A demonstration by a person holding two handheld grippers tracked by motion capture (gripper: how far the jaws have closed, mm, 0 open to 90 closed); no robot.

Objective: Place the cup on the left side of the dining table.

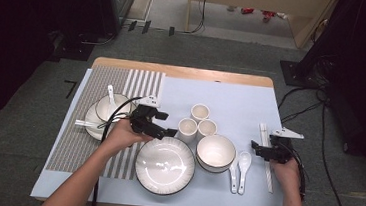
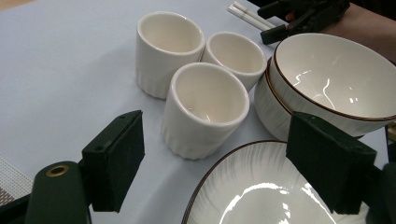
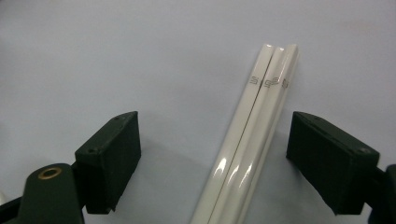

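Table setting under way, with the work split between two spots. Left gripper (image 1: 161,126) hovering at the far rim of the ribbed white plate (image 1: 165,165), jaws spread wide with nothing between the pads, aimed at the nearest of three ribbed cups (image 2: 204,109); that cup standing upright on the pale blue cloth (image 1: 231,99), just beyond the plate's rim, touching or nearly touching its two neighbours and close beside the stacked brown-rimmed bowls (image 2: 334,84). Right gripper (image 1: 262,150) low over the white chopsticks (image 3: 252,140) at the cloth's right side, jaws apart and straddling the bundle, pads not yet on it. Likely step in hand: lining up a grasp, cup on the left, chopsticks on the right. Next move probably calling for a short advance on the left to bracket the cup wall, then a firm close without knocking the other cups or the bowls; on the right, a slight drop and a centred squeeze to keep the smooth sticks from rolling apart.
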